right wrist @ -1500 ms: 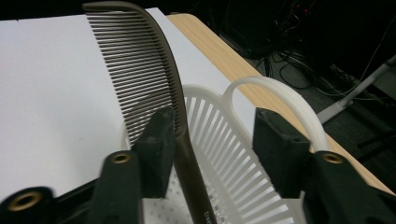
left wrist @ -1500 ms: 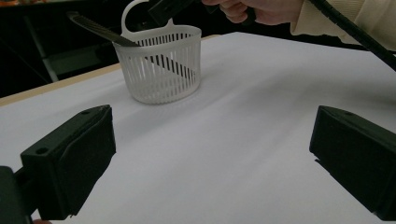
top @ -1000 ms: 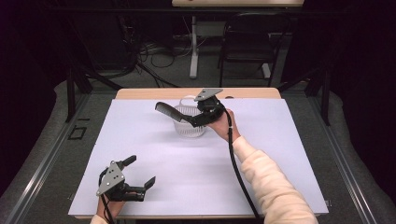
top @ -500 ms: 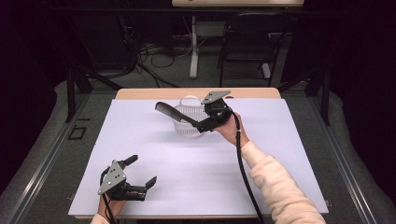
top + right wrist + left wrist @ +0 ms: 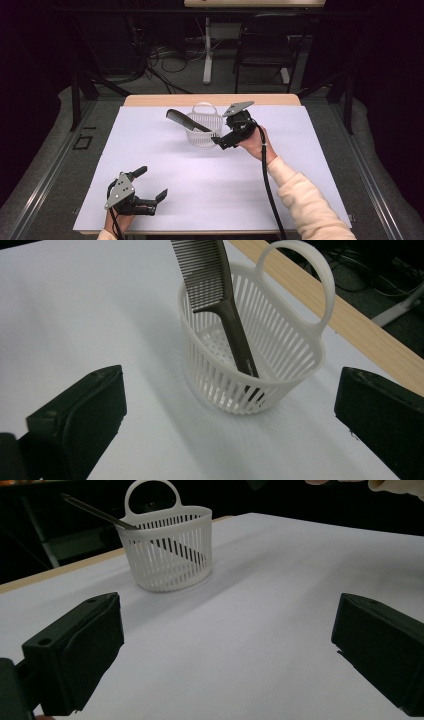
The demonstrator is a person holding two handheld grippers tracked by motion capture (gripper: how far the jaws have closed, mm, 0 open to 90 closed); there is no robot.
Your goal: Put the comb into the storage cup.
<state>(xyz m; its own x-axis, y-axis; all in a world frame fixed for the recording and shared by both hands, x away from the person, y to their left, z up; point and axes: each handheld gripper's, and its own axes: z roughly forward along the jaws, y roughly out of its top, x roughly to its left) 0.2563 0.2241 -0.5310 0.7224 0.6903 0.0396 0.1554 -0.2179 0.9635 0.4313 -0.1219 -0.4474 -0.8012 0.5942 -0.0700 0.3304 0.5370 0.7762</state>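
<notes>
The right gripper (image 5: 223, 142) has just been opening its 2 fingers, now spread wide with nothing between them, just right of the white slatted plastic basket (image 5: 202, 131) at the far middle of the counter (image 5: 300, 150). The dark comb (image 5: 187, 120) stands slanted in the basket, handle end at the bottom, toothed end rising up and left over the rim. At the near left, the left gripper (image 5: 150, 192) rests with its fingers open and empty, well apart from the basket.

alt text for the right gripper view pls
A dark comb stands tilted in a white slotted basket on a white table cover. The right gripper has just opened; its black jaws frame the basket, nothing between them.
</notes>
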